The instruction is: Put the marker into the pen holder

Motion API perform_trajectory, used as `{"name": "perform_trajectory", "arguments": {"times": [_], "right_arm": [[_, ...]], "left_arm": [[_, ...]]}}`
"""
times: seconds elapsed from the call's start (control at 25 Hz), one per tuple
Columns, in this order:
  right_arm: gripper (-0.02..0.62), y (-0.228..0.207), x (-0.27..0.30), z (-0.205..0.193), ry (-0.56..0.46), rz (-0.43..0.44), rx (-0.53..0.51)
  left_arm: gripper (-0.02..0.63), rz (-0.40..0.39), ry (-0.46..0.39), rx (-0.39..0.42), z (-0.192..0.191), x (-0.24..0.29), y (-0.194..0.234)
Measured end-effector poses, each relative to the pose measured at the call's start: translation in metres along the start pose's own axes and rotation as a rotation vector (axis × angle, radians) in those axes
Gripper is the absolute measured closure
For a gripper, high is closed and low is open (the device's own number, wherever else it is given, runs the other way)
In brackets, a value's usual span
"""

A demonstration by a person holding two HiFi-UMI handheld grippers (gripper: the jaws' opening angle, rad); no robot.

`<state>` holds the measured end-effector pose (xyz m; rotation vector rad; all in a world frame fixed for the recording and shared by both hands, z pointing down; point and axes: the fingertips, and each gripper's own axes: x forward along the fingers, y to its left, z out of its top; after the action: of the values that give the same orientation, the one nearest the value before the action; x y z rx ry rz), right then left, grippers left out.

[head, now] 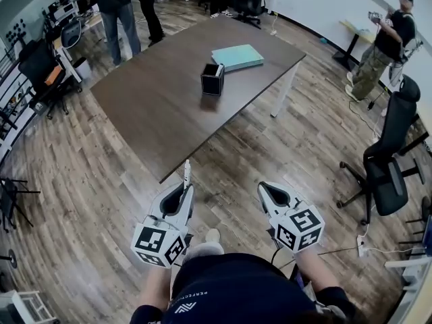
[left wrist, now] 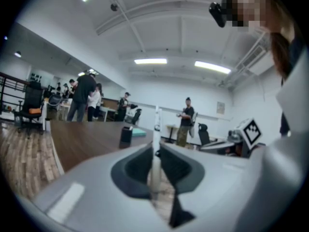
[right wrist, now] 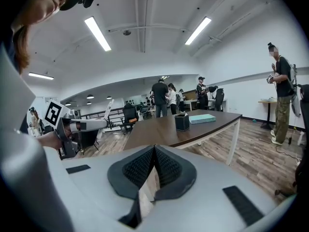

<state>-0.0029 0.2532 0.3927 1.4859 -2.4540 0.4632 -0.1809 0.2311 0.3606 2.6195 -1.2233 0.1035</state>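
Jaws of left gripper (left wrist: 155,153) clamped on marker (left wrist: 156,124); marker sticks out past the tips, pointing toward table (head: 155,113). Right gripper (right wrist: 153,151) jaws pressed together, nothing between them. Both grippers side by side over wood floor (head: 101,181), just short of table's near corner. Holder (head: 212,79), black and square, upright mid-table, well apart from marker. Teal book (head: 237,57) lies just beside holder, far side. Office chair (head: 391,167) at right; people (head: 115,5) standing beyond table.

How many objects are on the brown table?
2: a black pen holder toward the far side, and a teal book just beyond it. The marker is held in the left tool, off the table.
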Motion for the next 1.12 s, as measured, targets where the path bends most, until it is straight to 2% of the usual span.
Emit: {"name": "perform_trajectory", "arguments": {"times": [0.4, 0.72, 0.92, 1.12], "right_arm": [[0.594, -0.010, 0.070, 0.037, -0.001, 0.000, -0.014], [0.594, -0.024, 0.100, 0.041, 0.031, -0.015, 0.000], [0.594, -0.052, 0.119, 0.046, 0.043, -0.015, 0.003], [0.594, -0.090, 0.147, 0.059, 0.040, 0.030, -0.009]], "left_arm": [[0.554, -0.035, 0.027, -0.013, 0.008, 0.048, 0.053], [0.554, -0.061, 0.049, -0.024, 0.008, 0.080, 0.077], [0.554, -0.052, 0.049, -0.028, 0.010, 0.112, 0.086], [0.554, -0.008, 0.025, -0.022, 0.023, 0.156, 0.095]]}}
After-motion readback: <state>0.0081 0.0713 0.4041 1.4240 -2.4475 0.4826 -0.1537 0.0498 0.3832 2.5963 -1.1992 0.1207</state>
